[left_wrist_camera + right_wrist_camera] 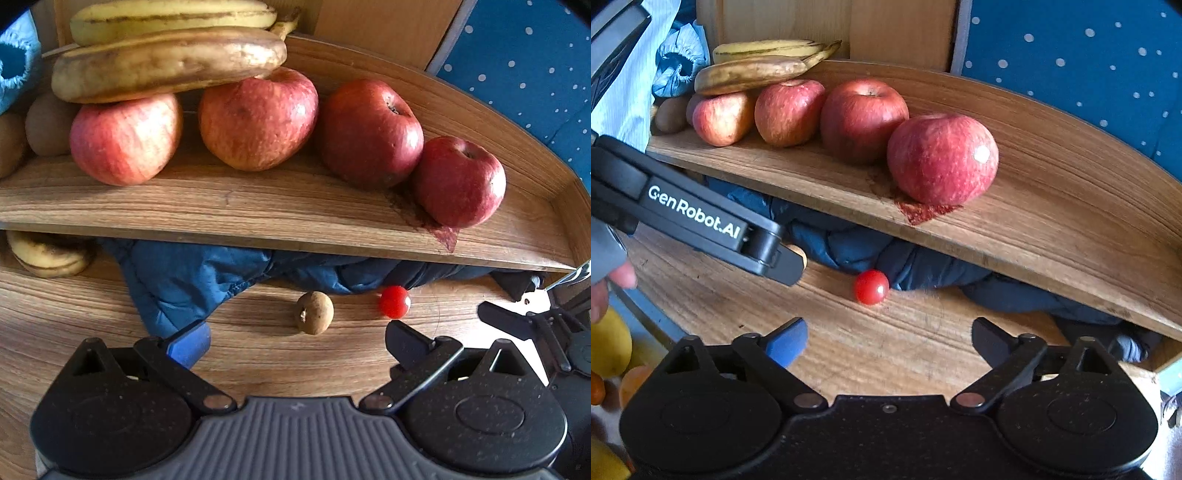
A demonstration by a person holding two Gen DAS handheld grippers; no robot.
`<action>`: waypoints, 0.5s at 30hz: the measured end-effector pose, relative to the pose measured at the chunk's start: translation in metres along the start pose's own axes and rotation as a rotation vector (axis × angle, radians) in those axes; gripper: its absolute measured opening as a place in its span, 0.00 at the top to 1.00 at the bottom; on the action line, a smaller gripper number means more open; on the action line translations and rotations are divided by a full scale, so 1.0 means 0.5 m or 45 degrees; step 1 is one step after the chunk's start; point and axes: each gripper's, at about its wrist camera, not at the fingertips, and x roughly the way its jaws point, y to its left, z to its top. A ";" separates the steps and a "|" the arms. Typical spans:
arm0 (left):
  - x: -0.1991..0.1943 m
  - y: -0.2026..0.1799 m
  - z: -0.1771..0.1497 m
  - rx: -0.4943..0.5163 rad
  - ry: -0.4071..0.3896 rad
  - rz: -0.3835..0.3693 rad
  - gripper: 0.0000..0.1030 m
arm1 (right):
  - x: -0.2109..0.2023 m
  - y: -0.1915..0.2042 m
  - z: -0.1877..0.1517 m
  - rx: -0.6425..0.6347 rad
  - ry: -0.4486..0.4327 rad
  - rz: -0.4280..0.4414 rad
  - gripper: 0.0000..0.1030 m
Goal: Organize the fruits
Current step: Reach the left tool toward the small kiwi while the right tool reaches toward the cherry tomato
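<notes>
Left hand-held gripper [295, 341] spread wide, level (cherry tomato [394, 302] ahead).

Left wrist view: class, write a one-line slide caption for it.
Open left hand-held gripper faces a small brown fruit and cherry tomato below a shelf of apples and bananas.

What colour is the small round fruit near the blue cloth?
Bright red; the small round fruit shows best in the right wrist view.

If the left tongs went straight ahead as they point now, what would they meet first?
Most likely the small brown fruit on the table, lying ahead of the open left tongs; the cherry tomato sits further right. Depth is uncertain.
</notes>
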 end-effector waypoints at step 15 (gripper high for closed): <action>0.013 -0.014 0.012 -0.009 -0.031 -0.025 0.09 | 0.040 0.001 0.009 -0.004 -0.007 0.072 0.43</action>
